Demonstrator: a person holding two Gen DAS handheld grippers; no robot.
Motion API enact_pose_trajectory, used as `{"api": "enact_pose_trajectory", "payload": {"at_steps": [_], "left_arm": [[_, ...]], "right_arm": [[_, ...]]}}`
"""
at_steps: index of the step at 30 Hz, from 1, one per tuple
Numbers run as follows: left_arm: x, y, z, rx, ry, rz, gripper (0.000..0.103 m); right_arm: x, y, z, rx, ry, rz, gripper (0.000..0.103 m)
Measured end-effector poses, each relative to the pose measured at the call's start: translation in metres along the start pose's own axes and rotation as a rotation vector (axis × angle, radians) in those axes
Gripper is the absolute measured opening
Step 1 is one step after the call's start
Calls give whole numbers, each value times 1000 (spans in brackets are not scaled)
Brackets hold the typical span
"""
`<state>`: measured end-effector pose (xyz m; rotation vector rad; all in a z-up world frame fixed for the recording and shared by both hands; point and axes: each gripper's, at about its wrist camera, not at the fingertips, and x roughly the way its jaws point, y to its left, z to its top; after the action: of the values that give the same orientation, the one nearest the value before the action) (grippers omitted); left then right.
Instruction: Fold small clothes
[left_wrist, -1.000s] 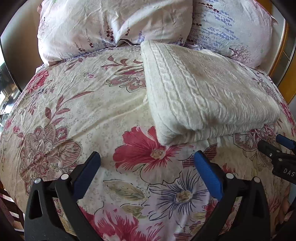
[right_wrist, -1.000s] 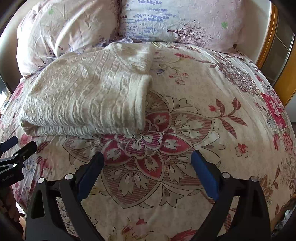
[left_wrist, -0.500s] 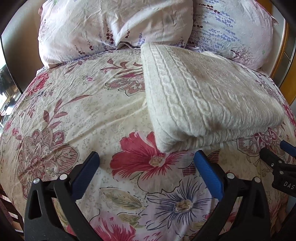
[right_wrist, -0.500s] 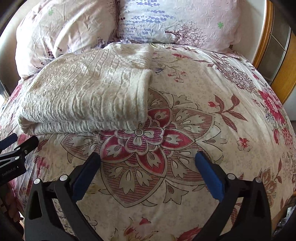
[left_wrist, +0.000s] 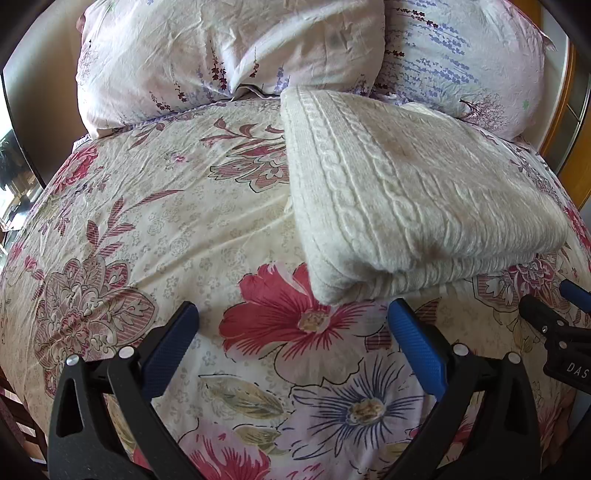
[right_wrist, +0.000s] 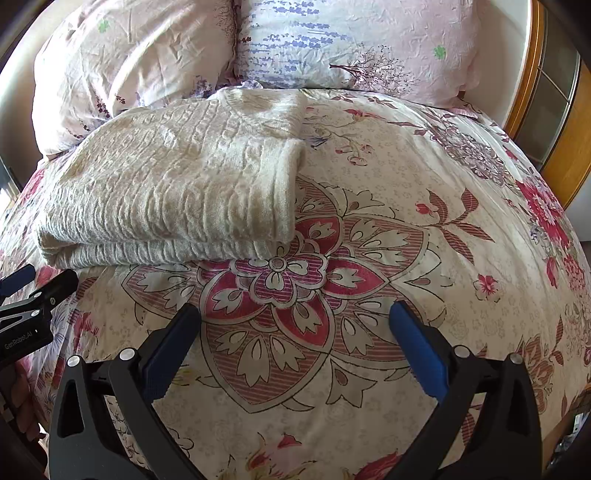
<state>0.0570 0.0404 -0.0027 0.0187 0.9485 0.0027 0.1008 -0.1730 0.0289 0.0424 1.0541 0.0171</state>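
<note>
A cream cable-knit sweater (left_wrist: 406, 192) lies folded into a thick rectangle on the floral bedspread (left_wrist: 147, 229); it also shows in the right wrist view (right_wrist: 173, 192). My left gripper (left_wrist: 291, 321) is open and empty, just short of the sweater's near left corner. My right gripper (right_wrist: 295, 321) is open and empty over the bedspread (right_wrist: 424, 206), in front of and to the right of the sweater's near edge. Each gripper shows at the edge of the other's view: the right gripper (left_wrist: 557, 310) and the left gripper (right_wrist: 33, 284).
Two floral pillows (left_wrist: 229, 51) (left_wrist: 461, 55) lie behind the sweater at the head of the bed. A wooden bed frame (right_wrist: 546, 122) stands at the right. The bed's left edge drops off by a window (left_wrist: 14, 177).
Both grippers have moved forward toward the sweater, which now looks closer in both views. The sweater has not moved. Both jaws stay open.
</note>
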Motion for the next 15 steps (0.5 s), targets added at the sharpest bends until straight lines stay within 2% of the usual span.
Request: {"api": "enact_pose_trajectory", "payload": {"at_steps": [15], "left_arm": [[0, 0, 0, 5, 5, -3, 101]], "right_arm": [[0, 0, 0, 1, 0, -1, 102]]}}
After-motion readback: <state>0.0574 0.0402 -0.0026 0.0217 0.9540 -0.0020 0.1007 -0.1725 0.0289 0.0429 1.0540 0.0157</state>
